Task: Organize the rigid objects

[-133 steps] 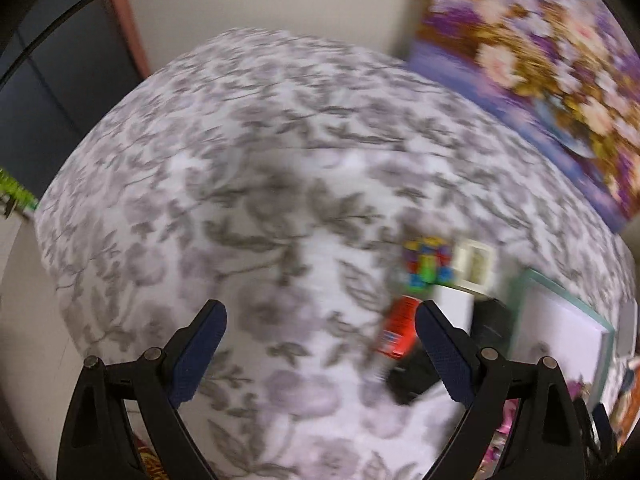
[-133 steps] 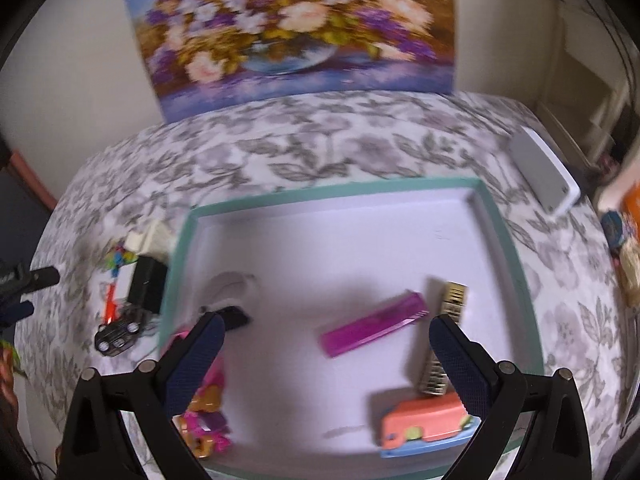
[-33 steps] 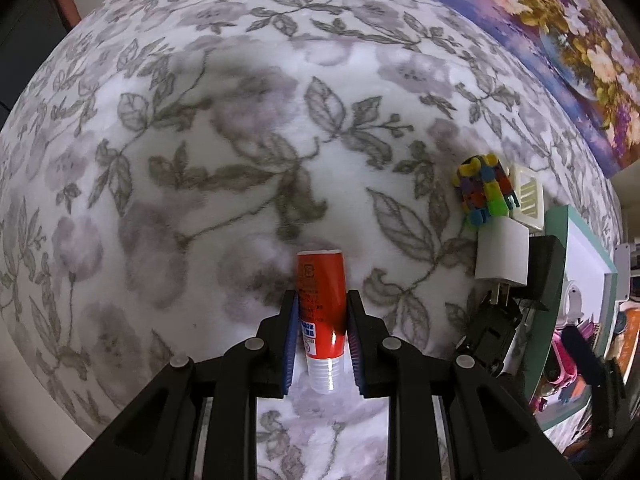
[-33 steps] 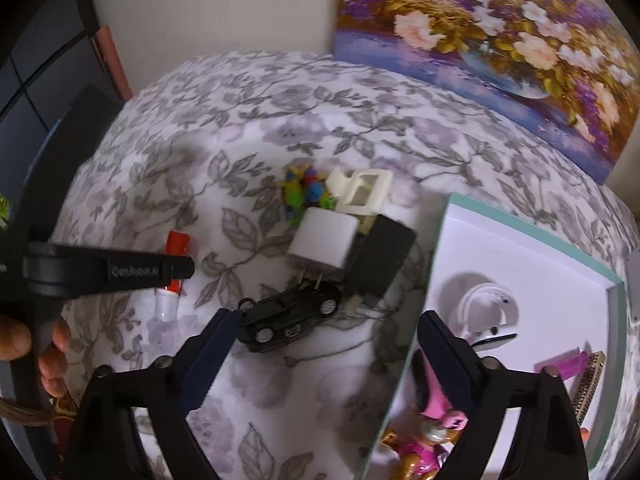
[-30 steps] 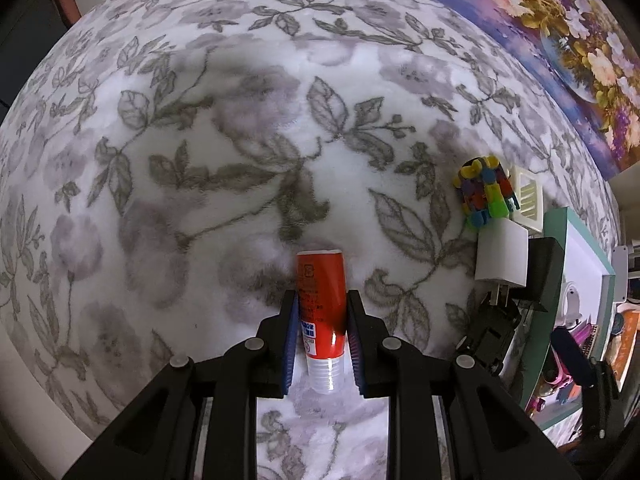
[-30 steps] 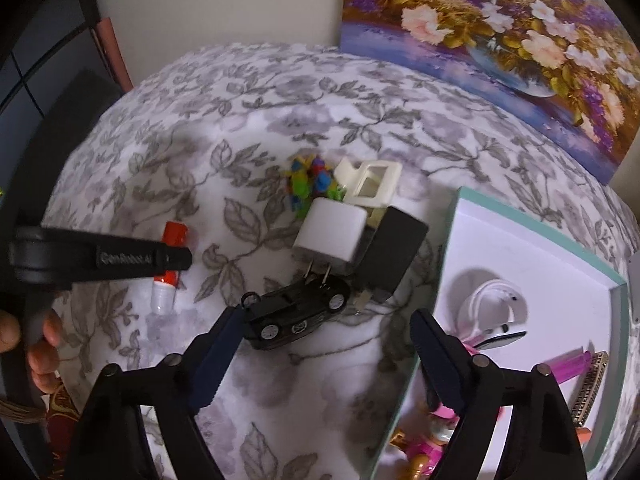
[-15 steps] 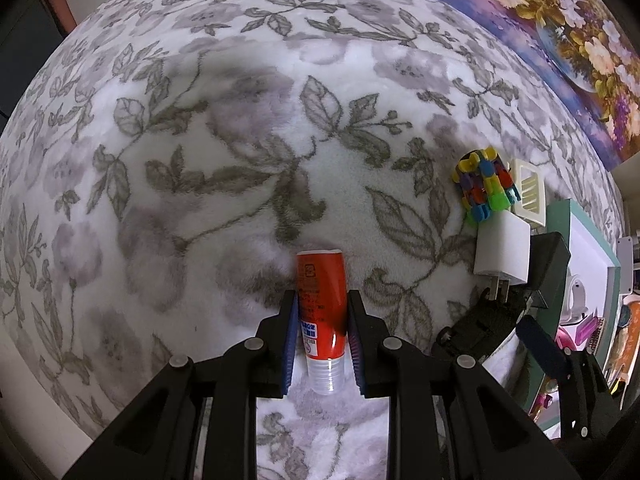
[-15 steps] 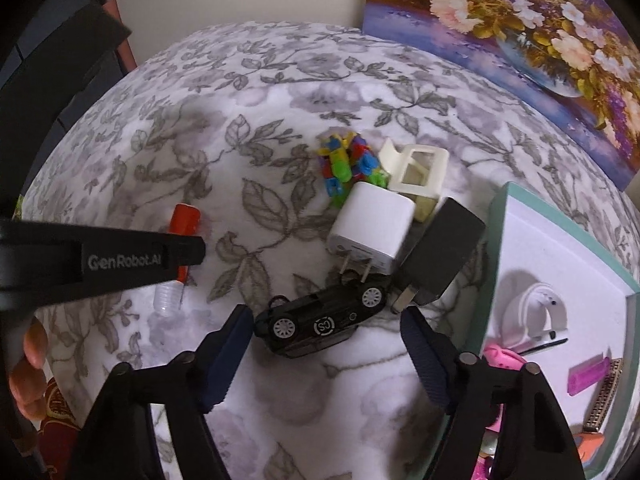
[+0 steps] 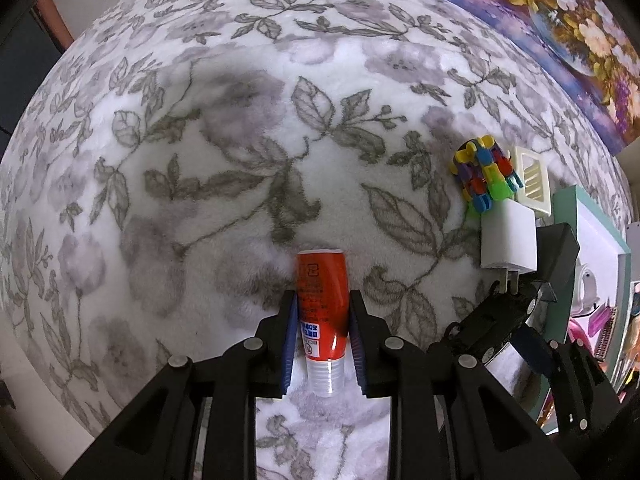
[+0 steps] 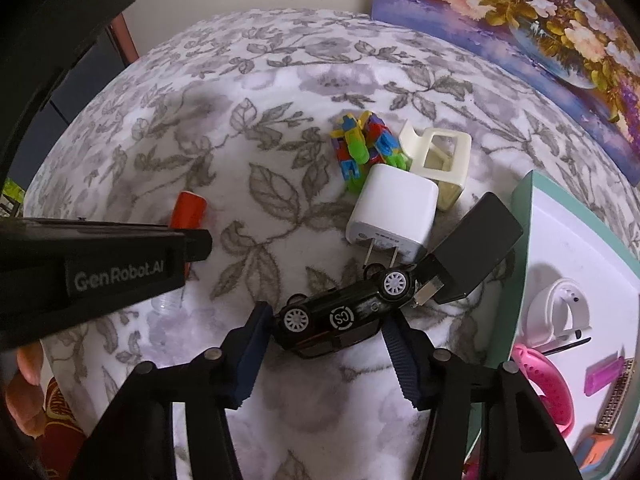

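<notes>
The left gripper (image 9: 322, 334) is clamping a smooth red tube (image 9: 322, 304). The right gripper's (image 10: 326, 354) ribbed jaws, just closing, are bracketing a glossy black toy car (image 10: 344, 316), seemingly touching it.

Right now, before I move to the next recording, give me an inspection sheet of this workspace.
Surface: floral fleece cover.
Job's things: red tube lying flat; black toy car on its side; teal tray holding a white strap.
Clutter: white charger, black adapter, coloured block toy, cream holder.
Grippers: left gripper shut on red tube; right gripper closing around car, pads at its ends.
Cables: nothing seen.
Surroundings: flower painting.
</notes>
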Motion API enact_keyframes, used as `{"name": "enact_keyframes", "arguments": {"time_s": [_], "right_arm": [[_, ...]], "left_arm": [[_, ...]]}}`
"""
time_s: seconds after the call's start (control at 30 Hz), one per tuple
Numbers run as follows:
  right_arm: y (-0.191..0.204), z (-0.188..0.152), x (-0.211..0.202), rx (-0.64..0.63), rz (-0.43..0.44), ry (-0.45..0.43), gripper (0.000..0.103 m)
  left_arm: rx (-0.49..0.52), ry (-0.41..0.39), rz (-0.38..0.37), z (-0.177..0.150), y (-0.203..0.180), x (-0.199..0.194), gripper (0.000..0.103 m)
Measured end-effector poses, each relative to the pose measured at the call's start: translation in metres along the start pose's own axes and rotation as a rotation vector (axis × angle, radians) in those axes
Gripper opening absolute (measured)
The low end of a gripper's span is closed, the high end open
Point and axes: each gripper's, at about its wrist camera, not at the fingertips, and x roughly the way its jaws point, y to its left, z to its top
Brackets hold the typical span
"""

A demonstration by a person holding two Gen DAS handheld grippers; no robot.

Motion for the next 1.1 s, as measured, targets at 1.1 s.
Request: {"name": "enact_keyframes", "arguments": {"time_s": [1.1], "right_arm": [[-0.018,-0.003,-0.036,0.031,0.075,-0.1,0.056]], "left_arm": [[-0.088,-0.085,-0.116,0.001,0.024,-0.042,0.021]]}}
